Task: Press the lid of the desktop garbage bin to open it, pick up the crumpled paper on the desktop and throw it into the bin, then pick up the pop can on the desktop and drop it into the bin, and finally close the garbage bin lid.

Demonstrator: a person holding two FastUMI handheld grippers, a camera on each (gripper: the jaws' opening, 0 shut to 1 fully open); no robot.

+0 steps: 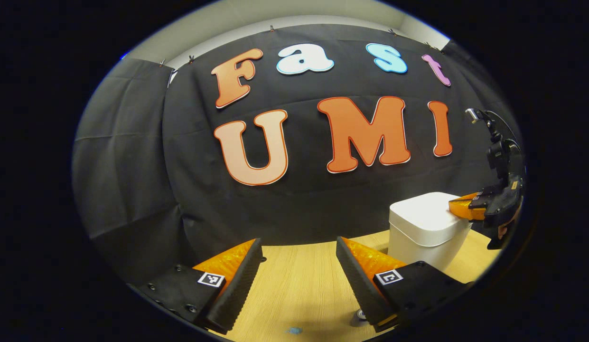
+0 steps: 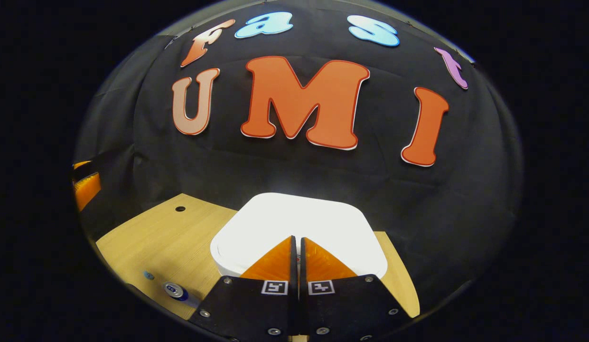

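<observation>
Right gripper (image 2: pixel 296 242): fingers pressed together, nothing between them, tips over the near edge of the bin (image 2: pixel 299 223) lid. In the right gripper view the tips sit at 6 o'clock on the lid; can't tell whether they touch it. The lid looks flat and closed.

Left gripper (image 1: pixel 299 251): fingers spread wide, nothing held, hovering above the bare table (image 1: pixel 303 280), well apart from the bin.

In the left gripper view the bin (image 1: pixel 427 228) sits at 4 o'clock, a white rounded box standing on the table near the wall. The right gripper (image 1: pixel 458 206) shows at 3 o'clock, its tip over the bin's top right edge, with a bit of the hand just below it.

Can (image 2: pixel 175 290): in the right gripper view at 7 o'clock, lying on the table left of the bin, end-on toward the camera, apart from the bin. A small blue speck (image 2: pixel 148 274) is on the table just beside it. In the left gripper view the can (image 1: pixel 359 316) is partly hidden behind the right finger, at 6 o'clock.

A round hole (image 2: pixel 180 208) is in the tabletop at 9 o'clock, near the wall.

The left gripper (image 2: pixel 85 185) peeks in at 9 o'clock in the right gripper view.
</observation>
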